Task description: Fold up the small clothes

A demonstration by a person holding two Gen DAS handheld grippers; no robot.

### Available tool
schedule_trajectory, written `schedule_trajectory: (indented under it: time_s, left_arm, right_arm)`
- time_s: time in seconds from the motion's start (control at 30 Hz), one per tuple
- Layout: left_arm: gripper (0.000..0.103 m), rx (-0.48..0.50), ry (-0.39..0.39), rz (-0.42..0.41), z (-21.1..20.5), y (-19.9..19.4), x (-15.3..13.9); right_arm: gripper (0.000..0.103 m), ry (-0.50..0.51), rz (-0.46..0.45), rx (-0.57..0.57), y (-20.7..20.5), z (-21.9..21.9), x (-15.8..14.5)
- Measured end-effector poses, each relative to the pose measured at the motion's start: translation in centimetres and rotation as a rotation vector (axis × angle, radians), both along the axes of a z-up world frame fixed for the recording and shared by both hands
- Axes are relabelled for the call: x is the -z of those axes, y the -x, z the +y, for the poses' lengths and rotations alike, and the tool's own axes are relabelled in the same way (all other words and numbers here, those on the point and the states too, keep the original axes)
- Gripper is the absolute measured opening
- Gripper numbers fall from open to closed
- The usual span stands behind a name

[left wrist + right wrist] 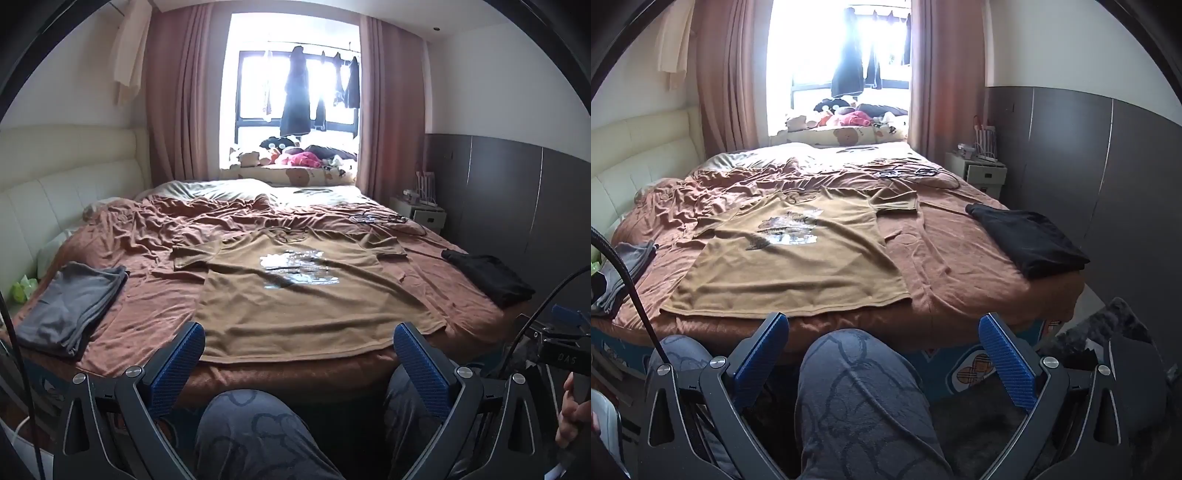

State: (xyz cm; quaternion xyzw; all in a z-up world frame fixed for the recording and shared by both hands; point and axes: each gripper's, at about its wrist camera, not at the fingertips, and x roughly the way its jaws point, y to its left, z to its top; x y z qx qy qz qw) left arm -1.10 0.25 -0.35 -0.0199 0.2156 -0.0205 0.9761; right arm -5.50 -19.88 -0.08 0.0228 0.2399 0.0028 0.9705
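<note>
Left gripper and right gripper both wide open, holding nothing, near the tan T-shirt.
Only the left view fully shows the grey folded pile; the right shows the black garment better.

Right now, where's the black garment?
The black garment lies folded near the bed's right edge, right of the spread-out brown T-shirt and apart from it; in the left wrist view it sits at mid right.

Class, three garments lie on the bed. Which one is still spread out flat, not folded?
The tan printed T-shirt in the middle, sleeves out. The grey garment at the left edge and the black garment at the right are folded.
</note>
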Motion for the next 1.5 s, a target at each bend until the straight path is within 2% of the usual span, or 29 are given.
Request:
schedule_trajectory:
  time_s: [1.5]
  left_arm:
    - [0.103, 0.025, 0.000, -0.026, -0.2, 1.2, -0.8]
  right_arm:
    - [0.103, -0.011, -0.043, 0.030, 1.6, -1.3, 0.4]
